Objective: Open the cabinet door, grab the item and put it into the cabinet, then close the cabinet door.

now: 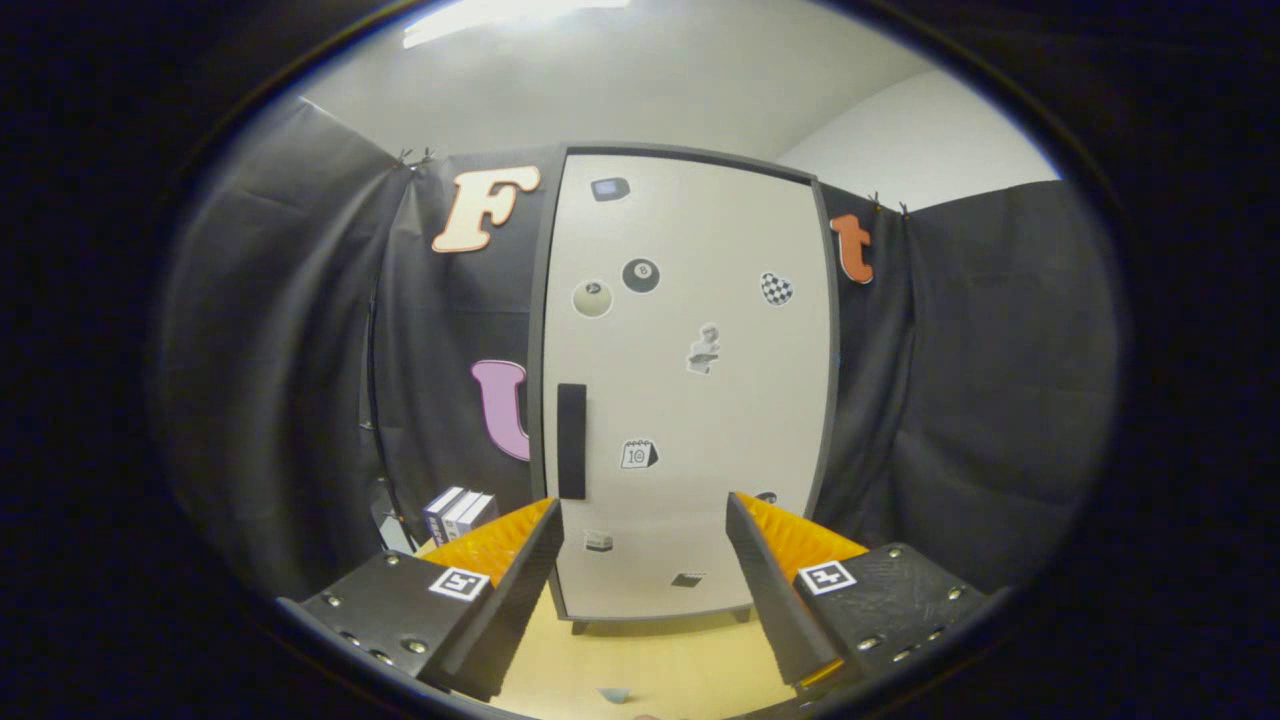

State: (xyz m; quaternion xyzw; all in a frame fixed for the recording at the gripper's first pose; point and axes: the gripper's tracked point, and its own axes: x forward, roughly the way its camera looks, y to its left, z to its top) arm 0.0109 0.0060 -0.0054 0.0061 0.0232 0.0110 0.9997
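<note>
Shut cabinet door (690, 390) beyond parted fingers (530, 570)

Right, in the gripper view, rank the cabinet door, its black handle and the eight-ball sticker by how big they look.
1. Cabinet door, shut, beyond the open gripper.
2. Black handle, a tall strip by the door's left edge.
3. Eight-ball sticker, smallest.
All sit on the same door, so nearness hardly skews the order.

walls: black cloth (980, 400) | ceiling: white, strip light (510, 18) | tabletop: pale wood (660, 665)

"8" on black ball sticker (641, 275), "10" on calendar sticker (638, 455), both on cabinet door (730, 420)
</note>
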